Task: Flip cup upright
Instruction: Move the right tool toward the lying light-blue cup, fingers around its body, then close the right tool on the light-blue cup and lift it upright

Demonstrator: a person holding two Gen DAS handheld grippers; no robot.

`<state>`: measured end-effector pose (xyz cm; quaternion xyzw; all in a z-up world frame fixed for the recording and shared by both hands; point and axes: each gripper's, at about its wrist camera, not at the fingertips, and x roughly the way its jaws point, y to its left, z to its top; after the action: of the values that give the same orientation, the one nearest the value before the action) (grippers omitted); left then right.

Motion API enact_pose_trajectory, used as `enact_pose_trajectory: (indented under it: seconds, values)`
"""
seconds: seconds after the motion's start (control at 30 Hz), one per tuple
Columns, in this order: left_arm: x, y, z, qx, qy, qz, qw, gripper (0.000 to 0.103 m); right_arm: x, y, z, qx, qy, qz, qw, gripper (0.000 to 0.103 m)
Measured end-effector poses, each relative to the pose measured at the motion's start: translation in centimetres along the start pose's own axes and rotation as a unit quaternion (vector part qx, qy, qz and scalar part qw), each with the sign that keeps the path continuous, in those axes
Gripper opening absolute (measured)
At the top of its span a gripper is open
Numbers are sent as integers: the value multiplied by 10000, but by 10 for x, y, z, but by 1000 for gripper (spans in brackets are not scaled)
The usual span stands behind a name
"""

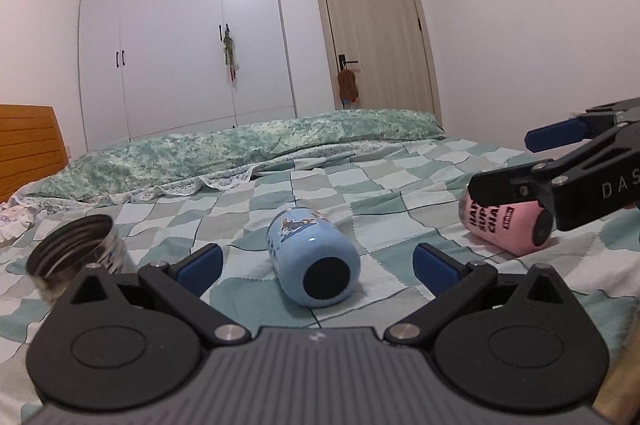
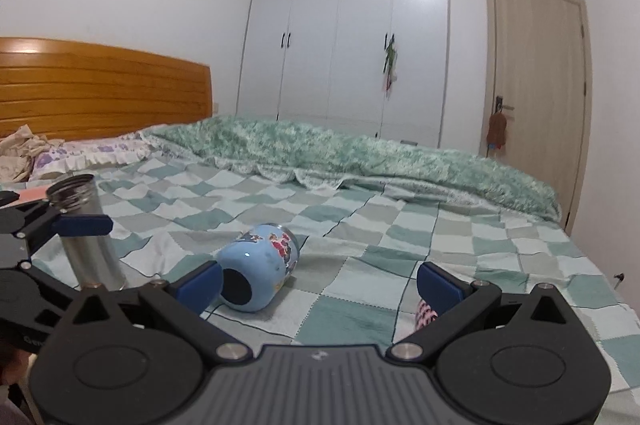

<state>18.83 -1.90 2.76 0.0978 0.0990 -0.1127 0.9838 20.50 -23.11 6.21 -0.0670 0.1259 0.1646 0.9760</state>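
A light blue cartoon cup [image 1: 312, 257] lies on its side on the checkered bed, its base toward me; it also shows in the right wrist view [image 2: 258, 265]. My left gripper [image 1: 316, 265] is open, its blue fingertips either side of and just short of the cup's base. A pink cup [image 1: 504, 225] with black lettering lies on its side to the right. My right gripper [image 2: 320, 281] is open above the pink cup, whose edge [image 2: 424, 313] peeks out by the right finger. In the left wrist view the right gripper [image 1: 516, 161] hovers over the pink cup.
A steel flask [image 1: 80, 253] stands upright and open at the left; it also shows in the right wrist view [image 2: 86, 237]. A green quilt [image 1: 240, 153] lies bunched across the far side of the bed. A wooden headboard [image 2: 100, 89], wardrobe and door stand beyond.
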Motion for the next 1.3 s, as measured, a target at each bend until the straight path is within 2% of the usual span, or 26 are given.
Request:
enact_pose_trajectory:
  seconds: [0.17, 0.37, 0.87, 1.3]
  values:
    - [20, 9, 4, 109, 58, -78, 9999, 103, 33, -1, 15, -28, 267, 211, 9994, 103]
    - [41, 14, 4, 281, 134, -244, 9992, 103, 68, -1, 24, 7, 444, 268, 9987, 103]
    - [83, 35, 5, 209, 394, -781, 9959, 103, 128, 16, 30, 60, 700, 429, 9966, 103]
    - [102, 75, 2, 322, 425, -605, 9967, 103, 155, 42, 41, -56, 859, 388, 9955, 103]
